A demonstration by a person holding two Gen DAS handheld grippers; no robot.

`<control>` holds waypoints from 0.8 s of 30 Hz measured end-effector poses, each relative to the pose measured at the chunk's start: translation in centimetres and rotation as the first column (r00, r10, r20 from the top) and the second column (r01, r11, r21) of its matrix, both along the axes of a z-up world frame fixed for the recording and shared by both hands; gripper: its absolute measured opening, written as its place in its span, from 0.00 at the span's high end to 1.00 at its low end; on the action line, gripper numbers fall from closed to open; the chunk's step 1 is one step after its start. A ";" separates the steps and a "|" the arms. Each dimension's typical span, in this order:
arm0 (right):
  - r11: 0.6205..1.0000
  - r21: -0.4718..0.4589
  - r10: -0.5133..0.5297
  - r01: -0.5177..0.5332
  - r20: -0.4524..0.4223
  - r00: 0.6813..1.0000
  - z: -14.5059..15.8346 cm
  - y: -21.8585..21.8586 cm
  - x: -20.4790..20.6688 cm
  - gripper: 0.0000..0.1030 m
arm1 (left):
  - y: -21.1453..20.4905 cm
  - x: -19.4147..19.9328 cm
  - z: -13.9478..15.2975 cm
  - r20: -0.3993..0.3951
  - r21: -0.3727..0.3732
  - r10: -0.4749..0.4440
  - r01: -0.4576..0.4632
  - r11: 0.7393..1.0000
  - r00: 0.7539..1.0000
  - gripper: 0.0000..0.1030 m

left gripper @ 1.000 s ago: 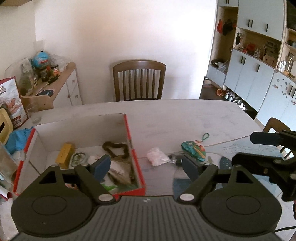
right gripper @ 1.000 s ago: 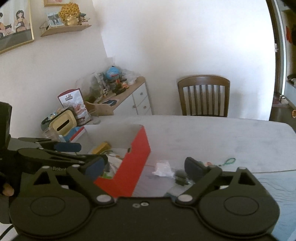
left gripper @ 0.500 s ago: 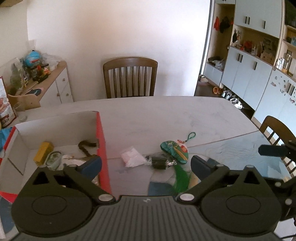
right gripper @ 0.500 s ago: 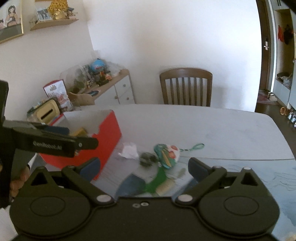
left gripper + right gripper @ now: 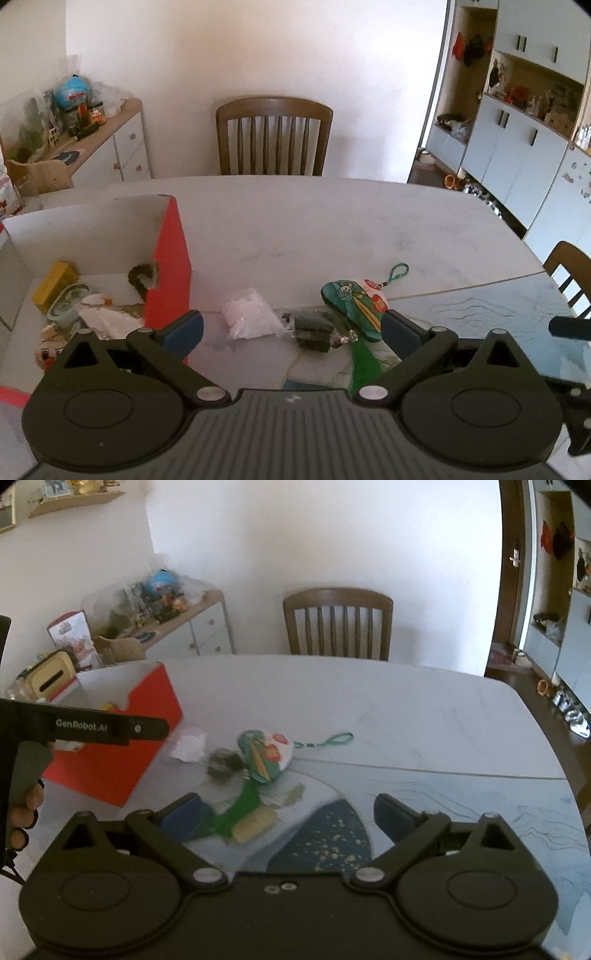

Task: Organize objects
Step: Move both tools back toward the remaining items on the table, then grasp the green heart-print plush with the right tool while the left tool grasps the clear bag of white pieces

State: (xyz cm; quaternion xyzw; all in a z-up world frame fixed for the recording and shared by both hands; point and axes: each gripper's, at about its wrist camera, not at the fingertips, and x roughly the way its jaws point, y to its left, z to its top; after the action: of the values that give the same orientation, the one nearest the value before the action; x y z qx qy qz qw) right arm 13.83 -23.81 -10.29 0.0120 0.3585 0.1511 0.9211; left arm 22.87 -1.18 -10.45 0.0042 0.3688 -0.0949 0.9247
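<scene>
Sunlit dining room, pale desk [image 5: 332, 229] with a wooden chair [image 5: 274, 136] at its far side. Sorting under way, roughly half done by the look of it: sitting already inside the red box [image 5: 171, 258] at the desk's left, a yellow block [image 5: 55, 280], a round tin [image 5: 70, 299], crumpled white paper [image 5: 107, 321] and a dark strap [image 5: 142, 277]. Still lying out on the desk, just right of the box: a clear bag of white bits [image 5: 249, 317], a dark wrapped bundle [image 5: 312, 328] touching a painted green ornament [image 5: 351, 310] with its green tassel [image 5: 364, 365] and cord loop [image 5: 399, 271]. Hovering over that cluster, left hand-held gripper [image 5: 291, 328], fingers spread wide, pinching nothing. Hanging nearer the blue mat [image 5: 325, 834], right hand-held gripper [image 5: 286, 814], likewise spread and carrying nothing. Left to do, seemingly: lifting those three loose pieces into the box.
</scene>
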 end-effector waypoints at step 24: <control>0.995 0.078 -0.044 0.056 -0.151 0.988 -2.8 0.8 13.6 0.09 | -2.8 5.1 -4.7 0.053 0.076 0.168 -0.171 0.982 0.984 0.00</control>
State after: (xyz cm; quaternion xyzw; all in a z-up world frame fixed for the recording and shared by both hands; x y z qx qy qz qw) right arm 27.44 -22.96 -13.12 0.0701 0.4194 0.1412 0.8940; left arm 27.94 -4.00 -15.14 0.0122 0.3499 -0.0007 0.9367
